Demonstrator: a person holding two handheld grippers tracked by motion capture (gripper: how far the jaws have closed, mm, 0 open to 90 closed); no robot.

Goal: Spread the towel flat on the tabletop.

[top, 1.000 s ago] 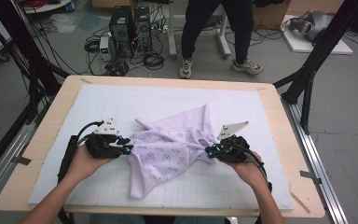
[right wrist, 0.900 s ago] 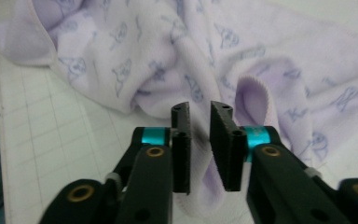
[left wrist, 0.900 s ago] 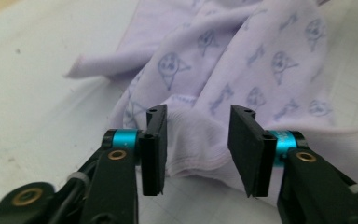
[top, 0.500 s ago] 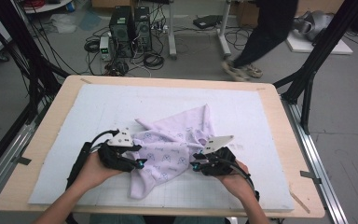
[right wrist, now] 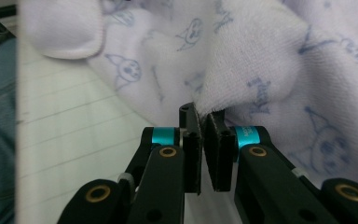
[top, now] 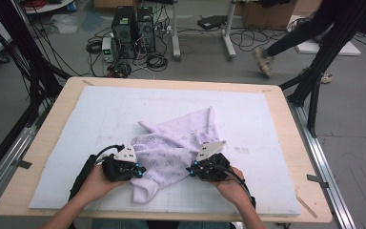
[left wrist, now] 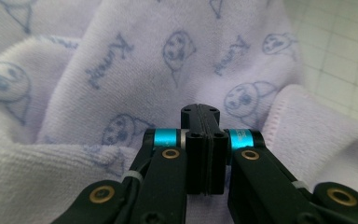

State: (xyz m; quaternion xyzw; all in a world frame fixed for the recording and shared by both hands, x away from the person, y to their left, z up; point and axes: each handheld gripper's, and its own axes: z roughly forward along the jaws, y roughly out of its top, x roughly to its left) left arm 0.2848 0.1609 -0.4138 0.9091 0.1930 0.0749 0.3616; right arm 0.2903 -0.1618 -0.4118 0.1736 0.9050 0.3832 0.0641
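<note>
1. On the white mat (top: pixel 76 124) of the wooden table (top: pixel 43 143), a crumpled lilac towel (top: pixel 176 148) printed with small blue cartoon faces is seen near the front edge, between the two hands.
2. At the towel's left side, the left gripper (top: pixel 136 170) is held low by the left hand (top: pixel 93 181). Its jaws have just been closing and are now pressed together; no cloth is seen pinched between the pads (left wrist: pixel 200 140), though folds of towel lie just behind them.
3. At the towel's right side, the right gripper (top: pixel 194 170) is held by the right hand (top: pixel 228 183). Its jaws have just been closing, and a fold of towel edge (right wrist: pixel 209 109) is pinched at their tips.
4. Beyond the table, cables and a computer tower (top: pixel 124 26) are noted on the floor; a person's legs (top: pixel 286 43) are seen at upper right.
</note>
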